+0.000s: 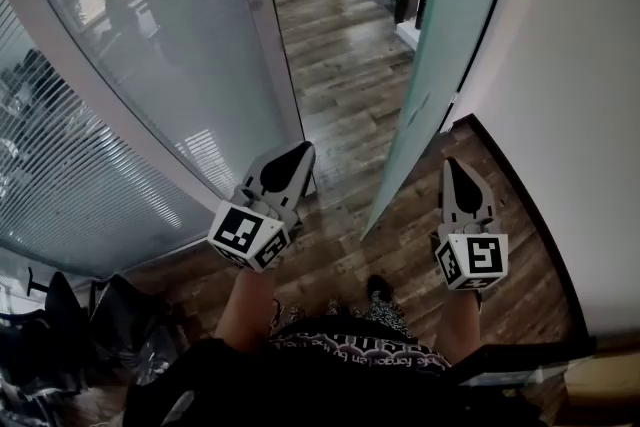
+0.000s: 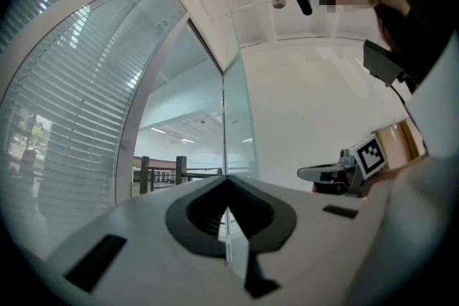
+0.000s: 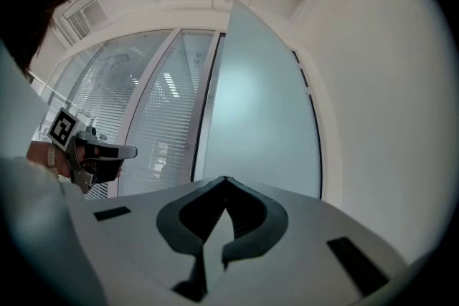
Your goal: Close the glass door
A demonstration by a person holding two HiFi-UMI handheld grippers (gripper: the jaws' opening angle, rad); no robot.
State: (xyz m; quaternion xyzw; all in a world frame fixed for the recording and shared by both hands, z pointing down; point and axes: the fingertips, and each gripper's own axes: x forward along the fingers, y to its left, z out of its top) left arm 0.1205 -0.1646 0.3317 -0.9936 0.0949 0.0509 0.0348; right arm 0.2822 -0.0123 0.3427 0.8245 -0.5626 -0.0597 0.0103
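The glass door [image 1: 440, 45] is frosted, smooth and matt; the floor [image 1: 340, 65] is wood plank with a slight sheen.

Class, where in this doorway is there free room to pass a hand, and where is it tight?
Free: bare floor between the glass wall and the glass door. Tight: the wedge between door and white wall.
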